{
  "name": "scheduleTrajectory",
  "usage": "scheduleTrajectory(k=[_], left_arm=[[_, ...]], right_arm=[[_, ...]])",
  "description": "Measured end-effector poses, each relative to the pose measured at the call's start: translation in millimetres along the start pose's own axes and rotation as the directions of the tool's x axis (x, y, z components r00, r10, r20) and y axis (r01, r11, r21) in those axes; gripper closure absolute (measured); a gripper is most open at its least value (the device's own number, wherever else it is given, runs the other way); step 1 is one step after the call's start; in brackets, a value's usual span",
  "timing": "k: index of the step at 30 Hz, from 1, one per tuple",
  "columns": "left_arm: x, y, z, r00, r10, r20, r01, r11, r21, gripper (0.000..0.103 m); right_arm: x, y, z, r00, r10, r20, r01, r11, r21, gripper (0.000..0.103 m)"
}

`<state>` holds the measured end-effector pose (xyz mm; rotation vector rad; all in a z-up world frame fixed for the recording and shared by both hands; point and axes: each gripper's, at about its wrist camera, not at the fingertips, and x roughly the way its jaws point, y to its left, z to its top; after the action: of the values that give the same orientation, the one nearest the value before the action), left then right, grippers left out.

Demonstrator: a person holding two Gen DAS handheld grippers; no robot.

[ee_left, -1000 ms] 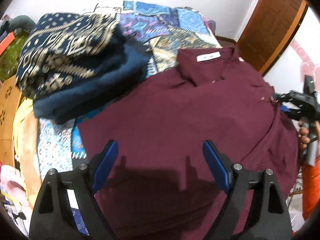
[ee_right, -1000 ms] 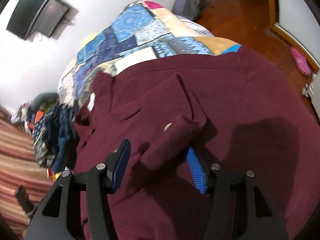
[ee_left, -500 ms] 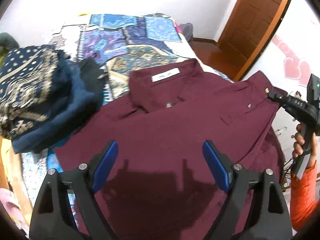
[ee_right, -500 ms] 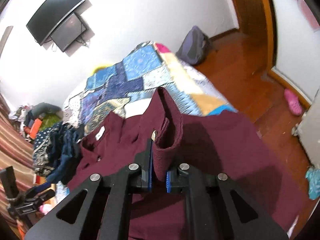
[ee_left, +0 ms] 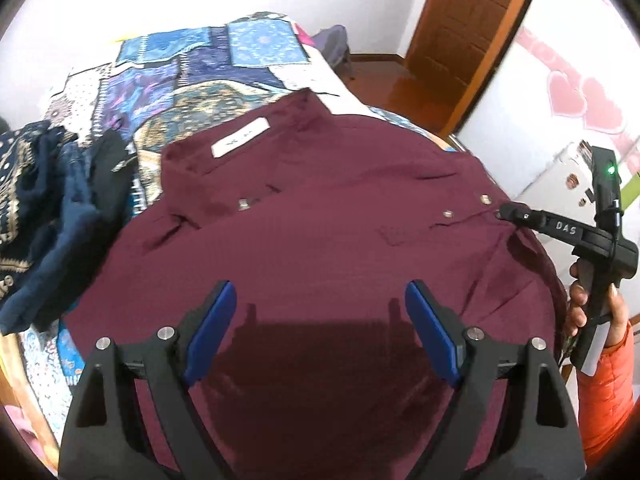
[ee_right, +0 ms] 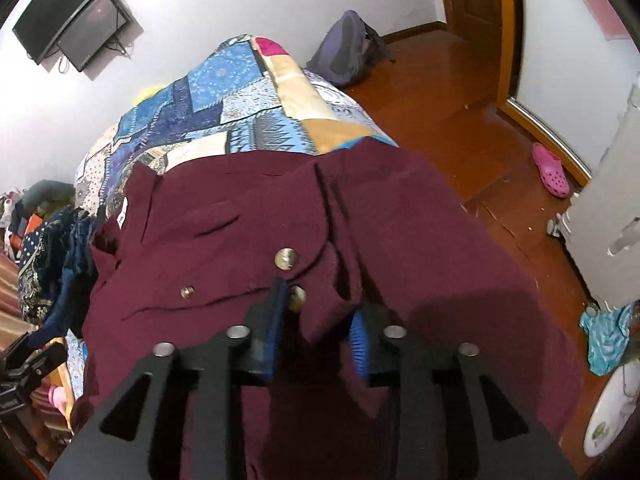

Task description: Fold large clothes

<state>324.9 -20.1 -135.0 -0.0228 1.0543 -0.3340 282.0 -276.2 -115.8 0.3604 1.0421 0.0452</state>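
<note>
A large maroon button shirt (ee_left: pixel 304 240) lies spread on the patchwork bedspread (ee_left: pixel 208 64), collar and white label toward the far end. My left gripper (ee_left: pixel 320 320) is open and empty just above the shirt's near part. My right gripper (ee_right: pixel 318 312) has its jaws part open around the shirt's sleeve cuff (ee_right: pixel 320 312), which lies between the blue pads. The shirt (ee_right: pixel 248 240) fills the right wrist view. The right gripper also shows in the left wrist view (ee_left: pixel 516 214) at the shirt's right edge.
A pile of dark blue patterned clothes (ee_left: pixel 44 200) lies on the bed's left side. A wooden door (ee_left: pixel 472 28) and wooden floor (ee_right: pixel 460 92) are to the right, with a grey backpack (ee_right: pixel 348 48) and a pink shoe (ee_right: pixel 554 170).
The right gripper, shut on the raised cuff half a second ago, has lowered it onto the shirt and its jaws have parted. The left gripper has stayed open above the shirt.
</note>
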Motion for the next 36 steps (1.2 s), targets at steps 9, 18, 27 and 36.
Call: scheduleTrajectory(k=[9, 18, 27, 36], left_arm=[[23, -43, -3, 0.999, -0.018, -0.029, 0.018, 1.000, 0.025, 0.017], [38, -68, 1, 1.000, 0.006, -0.023, -0.006, 1.000, 0.010, 0.017], [5, -70, -5, 0.999, 0.005, 0.049, -0.006, 1.000, 0.028, 0.017], [-34, -62, -16, 0.990, 0.015, 0.138, -0.021, 0.999, 0.045, 0.017]], right_arm=[[-59, -57, -6, 0.993, -0.076, 0.092, 0.068, 0.994, 0.088, 0.045], [-55, -127, -38, 0.996, -0.095, -0.001, 0.091, 0.953, 0.289, 0.040], [-33, -154, -70, 0.999, 0.009, -0.033, 0.007, 0.892, 0.453, 0.037], [-34, -164, -89, 1.000, 0.029, 0.000, -0.025, 0.847, 0.531, 0.028]])
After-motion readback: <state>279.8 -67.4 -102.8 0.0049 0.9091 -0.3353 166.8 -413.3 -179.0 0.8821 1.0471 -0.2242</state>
